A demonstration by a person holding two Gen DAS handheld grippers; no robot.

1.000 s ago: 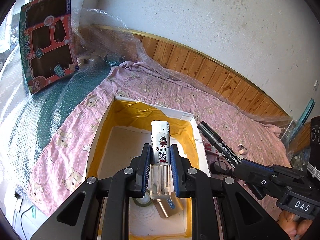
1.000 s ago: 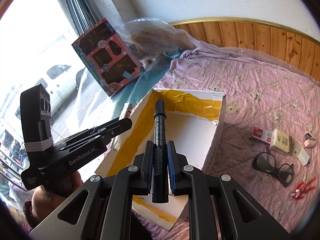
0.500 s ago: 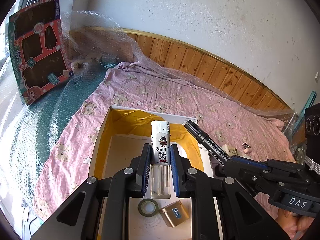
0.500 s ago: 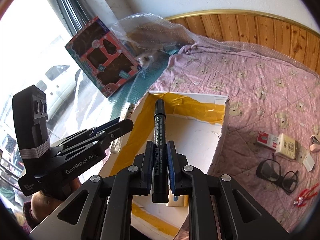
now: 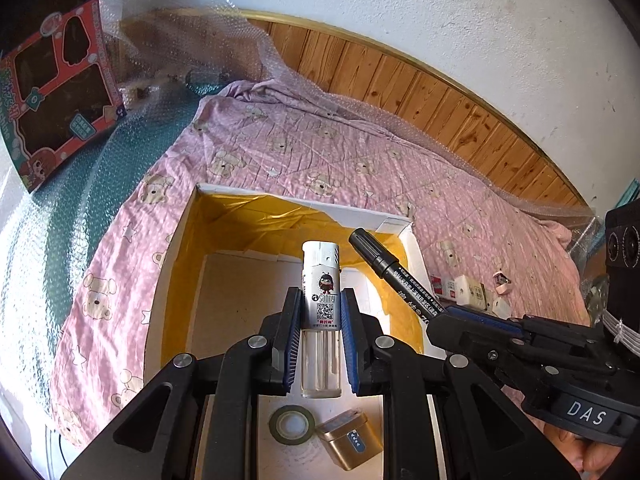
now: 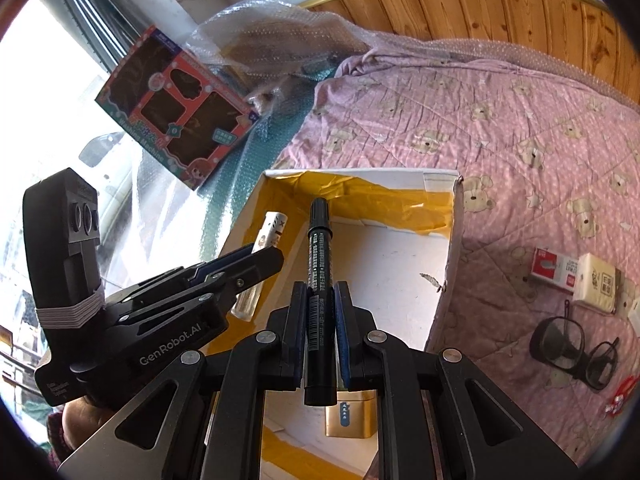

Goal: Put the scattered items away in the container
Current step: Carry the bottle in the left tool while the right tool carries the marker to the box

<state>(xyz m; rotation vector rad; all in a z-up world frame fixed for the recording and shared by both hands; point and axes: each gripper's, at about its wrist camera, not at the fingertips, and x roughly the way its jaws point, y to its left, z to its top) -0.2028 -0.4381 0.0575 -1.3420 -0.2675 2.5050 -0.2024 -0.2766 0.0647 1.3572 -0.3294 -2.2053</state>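
Observation:
My left gripper (image 5: 320,304) is shut on a white lighter (image 5: 321,280) with a clear lower half, held over the open box (image 5: 176,248), whose inner walls are taped yellow. My right gripper (image 6: 320,300) is shut on a black marker (image 6: 319,256), also above the box (image 6: 448,280). In the left wrist view the marker (image 5: 384,264) juts in from the right beside the lighter. The right wrist view shows the left gripper (image 6: 256,256) with the lighter (image 6: 264,240) at the box's left wall. A tape roll (image 5: 291,424) and a gold tin (image 5: 348,440) lie on the box floor.
On the pink bear-print quilt (image 6: 500,120) right of the box lie black glasses (image 6: 572,344), a red-and-white pack (image 6: 554,268), a beige packet (image 6: 598,286) and a small red thing (image 6: 620,396). A toy carton (image 6: 176,120) and bubble wrap (image 5: 180,40) sit at the far left.
Both grippers have come forward over the box, still holding the lighter and the marker. The marker has drawn closer to the lighter, and the tape roll and gold tin show more fully.

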